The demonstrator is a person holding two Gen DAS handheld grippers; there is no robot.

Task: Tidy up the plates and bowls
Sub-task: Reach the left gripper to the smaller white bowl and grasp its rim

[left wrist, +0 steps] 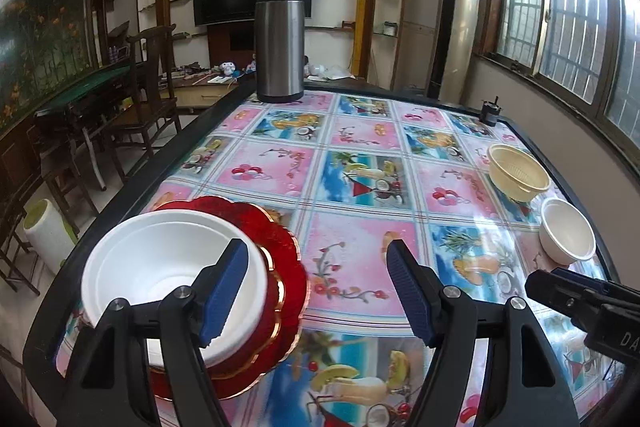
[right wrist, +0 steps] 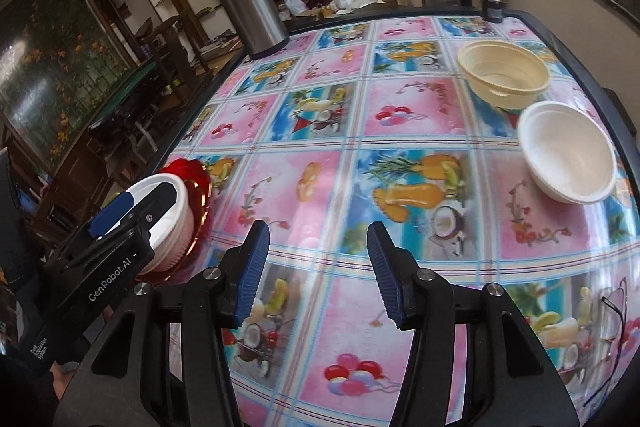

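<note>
On the table's [left wrist: 48, 311] near left corner, a white foam bowl [left wrist: 160, 267] is sitting on a stack of red scalloped plates [left wrist: 280, 259], and the left gripper [left wrist: 316, 291] is hanging over them with its jaws spread wide and nothing between them, its left finger in front of the bowl's rim. Toward the right edge, a cream bowl [right wrist: 503, 75] and another white bowl [right wrist: 568, 153] are standing just beside each other, well apart from the plates. The right gripper [right wrist: 316, 271] is hovering over the fruit-patterned tablecloth [right wrist: 320, 147], jaws parted and gripping nothing, while a steel thermos [right wrist: 248, 11] is standing at the far edge.
</note>
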